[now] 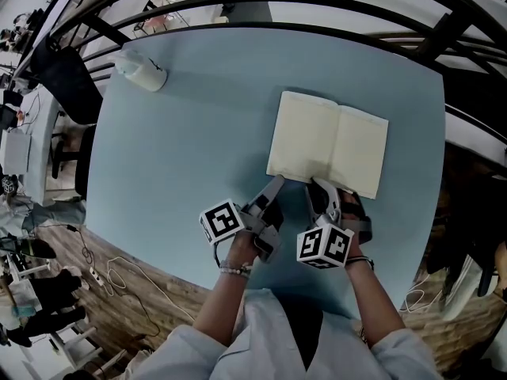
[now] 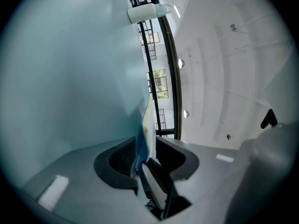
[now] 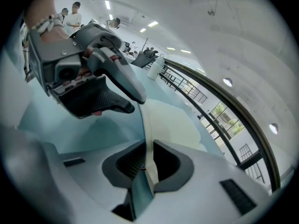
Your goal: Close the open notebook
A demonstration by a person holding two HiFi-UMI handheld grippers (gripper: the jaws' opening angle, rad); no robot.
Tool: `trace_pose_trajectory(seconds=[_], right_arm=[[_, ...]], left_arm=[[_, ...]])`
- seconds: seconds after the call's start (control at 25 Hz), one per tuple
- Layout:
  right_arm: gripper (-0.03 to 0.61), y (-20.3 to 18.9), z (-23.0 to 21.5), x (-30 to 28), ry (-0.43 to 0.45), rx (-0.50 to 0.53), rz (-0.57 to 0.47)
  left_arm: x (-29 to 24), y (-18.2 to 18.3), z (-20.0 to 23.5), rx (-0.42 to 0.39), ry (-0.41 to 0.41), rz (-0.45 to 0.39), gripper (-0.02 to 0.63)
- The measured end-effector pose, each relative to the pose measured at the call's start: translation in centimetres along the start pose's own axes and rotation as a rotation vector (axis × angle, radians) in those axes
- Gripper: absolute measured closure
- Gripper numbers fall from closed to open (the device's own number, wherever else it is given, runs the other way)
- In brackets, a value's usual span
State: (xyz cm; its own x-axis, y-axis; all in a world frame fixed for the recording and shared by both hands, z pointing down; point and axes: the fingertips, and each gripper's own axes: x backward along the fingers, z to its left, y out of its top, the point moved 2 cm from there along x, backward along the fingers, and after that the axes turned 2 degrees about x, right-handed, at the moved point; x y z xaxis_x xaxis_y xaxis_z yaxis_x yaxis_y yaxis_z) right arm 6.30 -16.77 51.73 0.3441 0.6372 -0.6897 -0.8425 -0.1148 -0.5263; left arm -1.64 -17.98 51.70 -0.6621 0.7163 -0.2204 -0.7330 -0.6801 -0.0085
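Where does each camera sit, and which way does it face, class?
Head view: on the person's head, looking steeply down at the table and open notebook; left forearm and right forearm show.
Left gripper view: on the left gripper, looking along its fingers, apart around the notebook's edge.
Right gripper view: on the right gripper, fingers closed on the notebook's edge; the left gripper shows.
Shared: all three show the notebook.

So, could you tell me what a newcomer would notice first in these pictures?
An open notebook with cream pages lies right of centre on the pale blue table. Both grippers meet its near edge: the right gripper is clamped on it, the left gripper has it between parted jaws. A white bottle lies far left.
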Motion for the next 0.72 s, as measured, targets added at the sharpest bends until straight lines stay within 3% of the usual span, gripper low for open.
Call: trace_pose_trajectory(seconds=[0.36,0.56,0.72], right_arm=[[0.537,0.0,0.0,0.0,0.004,-0.006,0.003],[0.537,-0.2,0.1,0.0,0.011,-0.007,-0.002],[0.537,-0.1,0.0,0.1,0.009,-0.01,-0.004]], left_arm=[[0.6,2.0,0.0,-0.035,0.005,-0.076,0.502],[0.3,2.0,-1.1,-0.058,-0.056,-0.076,0.506],[0.3,2.0,-1.4,-0.088,-0.038,-0.069,0.583]])
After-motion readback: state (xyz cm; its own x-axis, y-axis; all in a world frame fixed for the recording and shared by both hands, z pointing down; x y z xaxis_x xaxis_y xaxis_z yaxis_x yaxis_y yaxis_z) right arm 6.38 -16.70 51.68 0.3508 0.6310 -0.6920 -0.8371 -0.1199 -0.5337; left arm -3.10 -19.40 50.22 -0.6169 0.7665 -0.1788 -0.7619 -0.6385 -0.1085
